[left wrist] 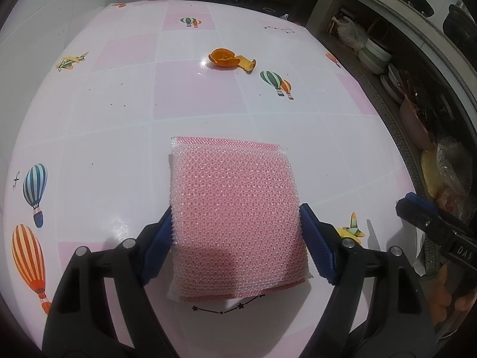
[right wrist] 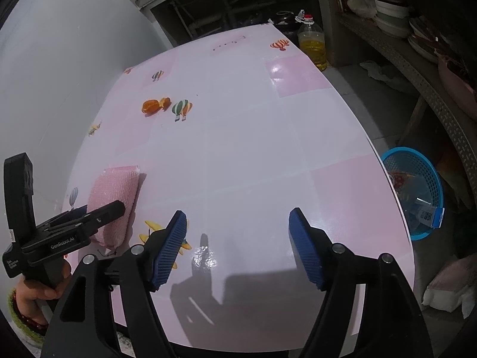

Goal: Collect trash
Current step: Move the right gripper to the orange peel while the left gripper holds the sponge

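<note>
Gripping the sponge between its blue pads, the left gripper sits low at the table's near edge; both pads press the sponge's sides, and its mesh bulges slightly between them. The trash, an orange peel in two joined curls, lies toward the far edge, well apart from the sponge. The right gripper hovers over bare tabletop with its fingers spread wide and nothing between them. A blue basket stands on the floor just off the table's right edge, already holding scraps.

The step looks like sweeping the peel toward that edge. To do it well, keep the sponge's front edge flat on the table so the thin peel cannot slip under, and come at it from the far-left side. Push slowly, since the glossy surface may let the peel skid sideways.
</note>
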`<state>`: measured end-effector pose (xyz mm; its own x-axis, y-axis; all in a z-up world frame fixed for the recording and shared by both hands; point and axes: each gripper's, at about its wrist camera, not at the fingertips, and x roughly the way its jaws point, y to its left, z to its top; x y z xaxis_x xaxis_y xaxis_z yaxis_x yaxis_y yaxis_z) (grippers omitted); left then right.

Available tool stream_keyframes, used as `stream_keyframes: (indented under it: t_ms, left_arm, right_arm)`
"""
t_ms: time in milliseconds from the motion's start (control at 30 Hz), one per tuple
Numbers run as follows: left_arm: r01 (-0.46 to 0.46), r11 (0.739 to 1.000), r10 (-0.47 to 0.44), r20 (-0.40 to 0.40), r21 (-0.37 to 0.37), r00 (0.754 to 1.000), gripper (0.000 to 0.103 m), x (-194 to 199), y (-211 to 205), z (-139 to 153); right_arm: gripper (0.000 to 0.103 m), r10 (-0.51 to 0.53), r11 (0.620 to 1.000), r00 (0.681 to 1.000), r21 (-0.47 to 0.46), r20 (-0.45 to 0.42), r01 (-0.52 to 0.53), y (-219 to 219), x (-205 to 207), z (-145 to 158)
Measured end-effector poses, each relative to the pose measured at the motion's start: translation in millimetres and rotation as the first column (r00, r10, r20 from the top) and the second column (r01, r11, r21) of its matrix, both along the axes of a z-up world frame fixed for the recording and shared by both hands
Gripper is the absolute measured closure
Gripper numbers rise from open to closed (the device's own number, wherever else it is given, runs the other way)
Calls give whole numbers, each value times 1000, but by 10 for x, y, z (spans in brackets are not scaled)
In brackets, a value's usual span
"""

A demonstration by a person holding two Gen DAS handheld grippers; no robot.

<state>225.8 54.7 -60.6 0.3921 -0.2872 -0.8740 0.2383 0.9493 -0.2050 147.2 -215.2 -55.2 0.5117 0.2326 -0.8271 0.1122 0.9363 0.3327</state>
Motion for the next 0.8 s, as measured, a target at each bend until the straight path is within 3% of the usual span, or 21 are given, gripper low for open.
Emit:
stream_keyframes:
  t_ms: [233,300,600,700,800]
  left_arm:
    - [-27,1000,27,20,5,999,27,4,99,36]
    - [-47,999,47,24,6,999,27,-5,158,50]
    - [-95,995,95,21,-7,995,27,33,398,29]
    - [-104,994,105,20,-14,994,27,46,460,20]
    - [-113,993,114,16,-23,993,27,75,505,10]
  right_arm:
    - [33,39,999,998,-33,48,-38,15,219,210]
    - [28,62,997,996,-39,67,-59,41,335,285]
    - [24,261,965,960,-58,106,-256,557,1152,421]
    - [24,264,964,962,1,62,-265,661,1458,321]
    - [24,253,959,966,117,46,-257,739,1719,232]
